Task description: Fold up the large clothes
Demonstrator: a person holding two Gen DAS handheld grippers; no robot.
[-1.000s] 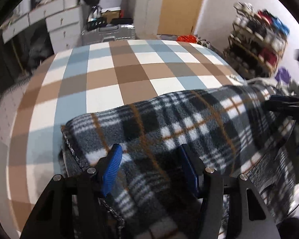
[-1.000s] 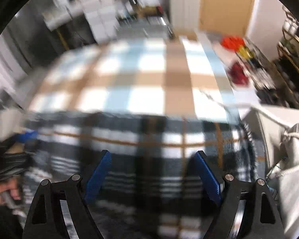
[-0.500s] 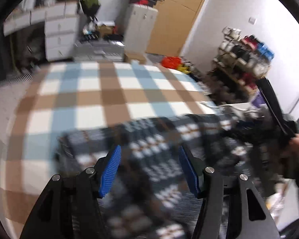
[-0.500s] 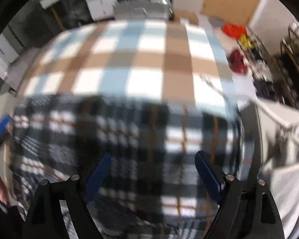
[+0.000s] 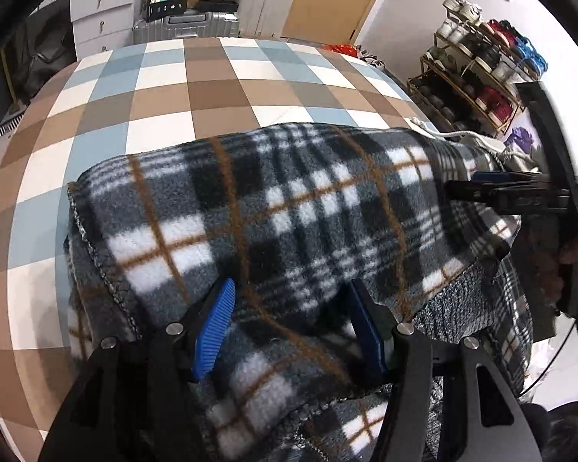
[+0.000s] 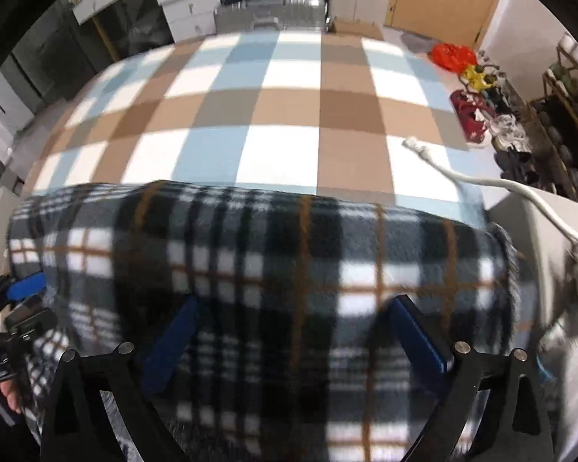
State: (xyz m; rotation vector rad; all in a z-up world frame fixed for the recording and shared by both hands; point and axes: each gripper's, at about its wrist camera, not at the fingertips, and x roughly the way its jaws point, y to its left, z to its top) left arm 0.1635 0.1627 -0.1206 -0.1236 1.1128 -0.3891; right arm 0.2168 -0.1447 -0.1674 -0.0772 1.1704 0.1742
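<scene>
From my left wrist, my left gripper [image 5: 291, 319] hangs with jaws parted over the folded plaid blanket [image 5: 289, 208], grasping nothing; it lies on the checked bed [image 5: 165, 92], doubled to shrink it. From my right wrist, my right gripper [image 6: 289, 331] has jaws opening, blanket fold [image 6: 250, 254] between them, seemingly letting it settle.

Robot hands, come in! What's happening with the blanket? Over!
Right gripper opening above plaid blanket. Left gripper apart, fleece bunched between. Blanket folded on checked sheet. Nothing blocking.
</scene>
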